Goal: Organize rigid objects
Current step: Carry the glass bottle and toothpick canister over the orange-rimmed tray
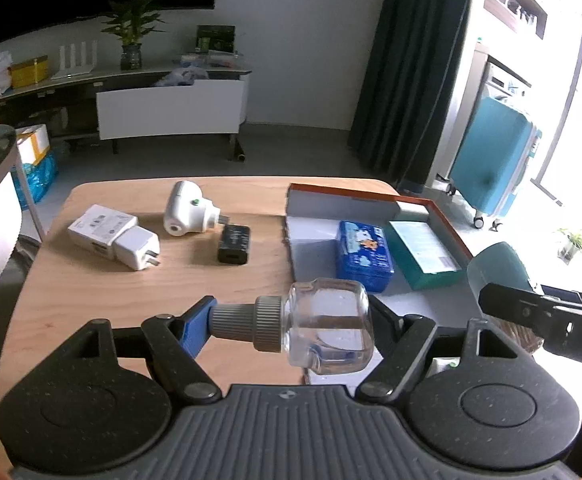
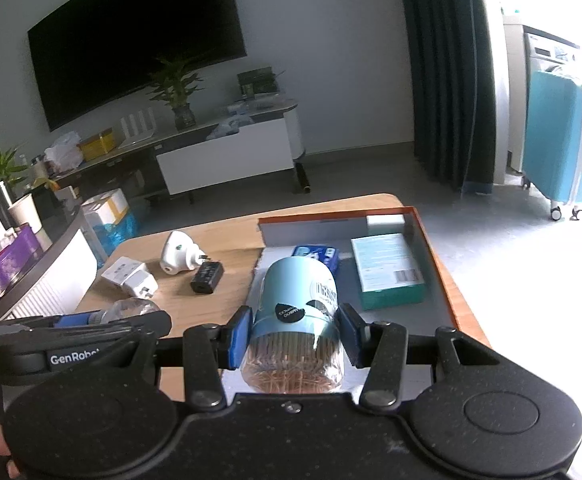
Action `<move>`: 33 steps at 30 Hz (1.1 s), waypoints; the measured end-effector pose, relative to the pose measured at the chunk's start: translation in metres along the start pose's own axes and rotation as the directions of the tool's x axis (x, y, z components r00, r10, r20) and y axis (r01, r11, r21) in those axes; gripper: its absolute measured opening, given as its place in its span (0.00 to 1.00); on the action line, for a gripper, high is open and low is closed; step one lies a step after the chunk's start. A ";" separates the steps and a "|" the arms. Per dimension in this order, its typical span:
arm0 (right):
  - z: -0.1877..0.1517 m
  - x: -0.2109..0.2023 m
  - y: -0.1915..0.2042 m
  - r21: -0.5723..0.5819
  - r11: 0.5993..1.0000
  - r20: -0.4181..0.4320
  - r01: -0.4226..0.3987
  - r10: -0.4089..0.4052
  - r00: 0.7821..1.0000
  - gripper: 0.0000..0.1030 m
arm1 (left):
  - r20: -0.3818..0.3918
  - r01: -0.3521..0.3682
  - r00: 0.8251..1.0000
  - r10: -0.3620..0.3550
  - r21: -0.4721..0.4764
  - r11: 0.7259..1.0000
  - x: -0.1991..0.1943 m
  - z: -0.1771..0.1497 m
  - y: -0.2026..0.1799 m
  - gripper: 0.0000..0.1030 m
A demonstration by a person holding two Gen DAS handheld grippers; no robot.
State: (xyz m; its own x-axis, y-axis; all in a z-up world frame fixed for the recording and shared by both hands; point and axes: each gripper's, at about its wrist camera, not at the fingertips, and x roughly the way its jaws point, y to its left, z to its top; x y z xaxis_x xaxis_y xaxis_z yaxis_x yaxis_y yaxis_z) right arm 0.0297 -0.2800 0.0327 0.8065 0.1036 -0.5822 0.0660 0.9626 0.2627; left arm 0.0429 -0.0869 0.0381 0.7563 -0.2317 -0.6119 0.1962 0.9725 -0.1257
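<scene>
The left gripper (image 1: pixel 291 328) clamps a clear glass bottle with a grey ribbed neck (image 1: pixel 323 326) end to end, lying sideways over the near edge of the orange-rimmed shallow cardboard box (image 1: pixel 443 216). The right gripper (image 2: pixel 294 338) squeezes a pale-blue toothpick jar with a clear base (image 2: pixel 297 320) across its body, also above that box, probably for placing beside the blue tin (image 1: pixel 365 254) and teal carton (image 1: pixel 423 254). White chargers (image 1: pixel 113 236) and a black adapter (image 1: pixel 233 245) wait on the wooden table (image 1: pixel 91 312).
</scene>
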 end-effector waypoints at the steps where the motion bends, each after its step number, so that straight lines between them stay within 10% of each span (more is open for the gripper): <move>1: 0.000 -0.001 -0.003 0.003 1.000 0.001 0.006 -0.006 1.000 0.56 | -0.002 0.005 1.000 -0.005 0.003 1.000 0.001 0.000 -0.003 0.77; 33: 0.001 -0.002 -0.047 0.083 0.992 0.013 0.092 -0.094 0.996 0.56 | -0.043 0.101 0.994 -0.098 0.090 0.991 0.035 0.003 -0.059 0.77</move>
State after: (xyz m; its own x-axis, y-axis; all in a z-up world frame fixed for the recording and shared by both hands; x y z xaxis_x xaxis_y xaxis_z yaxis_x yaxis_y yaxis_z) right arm 0.0258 -0.3257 0.0225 0.8044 0.0098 -0.5939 0.1883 0.9441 0.2705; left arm 0.0600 -0.1521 0.0259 0.7059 -0.3243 -0.6297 0.3270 0.9378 -0.1164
